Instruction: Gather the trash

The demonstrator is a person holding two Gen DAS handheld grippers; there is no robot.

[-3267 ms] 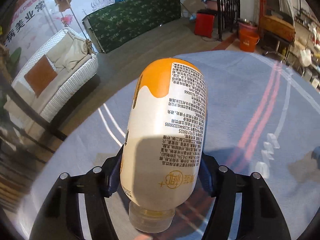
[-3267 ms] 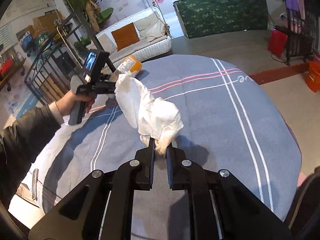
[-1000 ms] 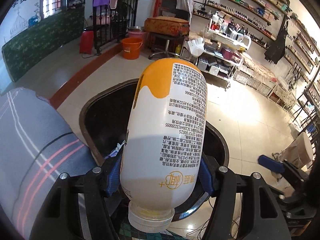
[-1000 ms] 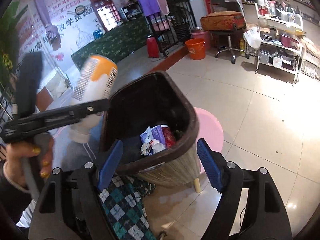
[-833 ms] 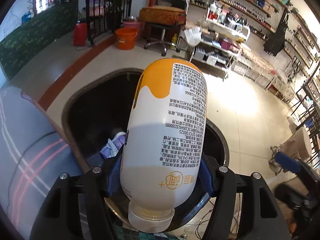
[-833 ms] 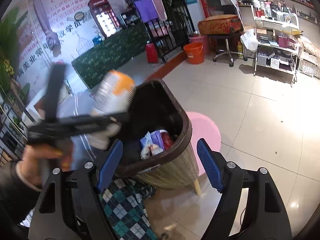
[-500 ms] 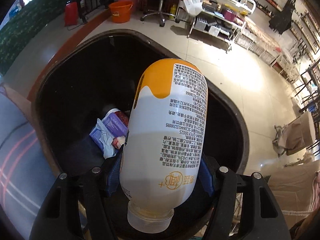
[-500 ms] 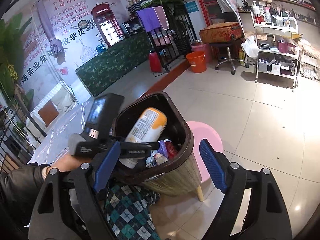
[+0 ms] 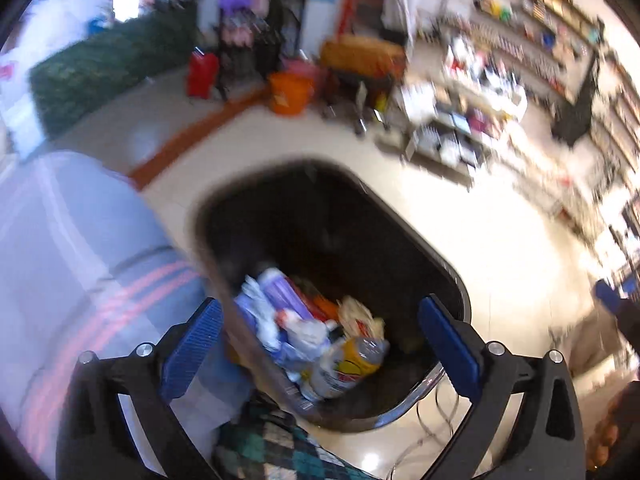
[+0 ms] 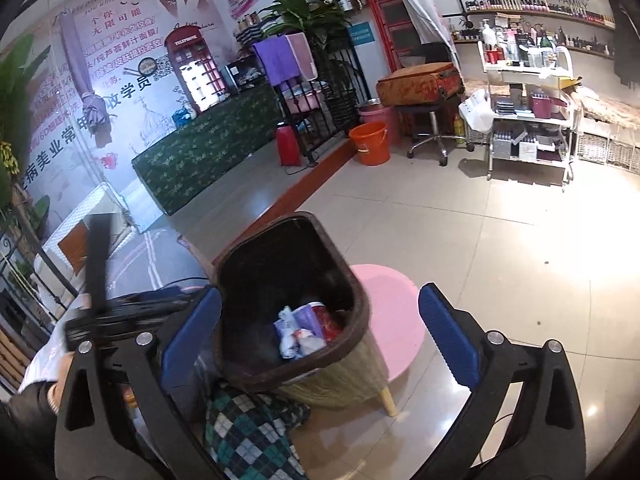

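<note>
A dark brown trash bin [image 9: 448, 276] stands beside the table; it also shows in the right wrist view [image 10: 352, 292]. Inside lie wrappers, tissue and the orange-and-white bottle [image 9: 348, 364]. My left gripper [image 9: 320, 344] is open and empty just above the bin's near rim; the view is blurred. My right gripper [image 10: 320, 336] is open and empty, held above the bin. The left gripper's black body [image 10: 120, 312] shows at the left of the right wrist view.
The table with a blue-grey striped cloth [image 9: 72, 248] is left of the bin. A pink round stool [image 10: 396, 316] sits behind the bin, a checked cloth [image 10: 248, 428] below it. An orange bucket [image 10: 370, 142], a chair and shelving stand across the tiled floor.
My left gripper has opened and let the bottle drop into the bin, then pulled back up. The right gripper has stayed open over the bin.
</note>
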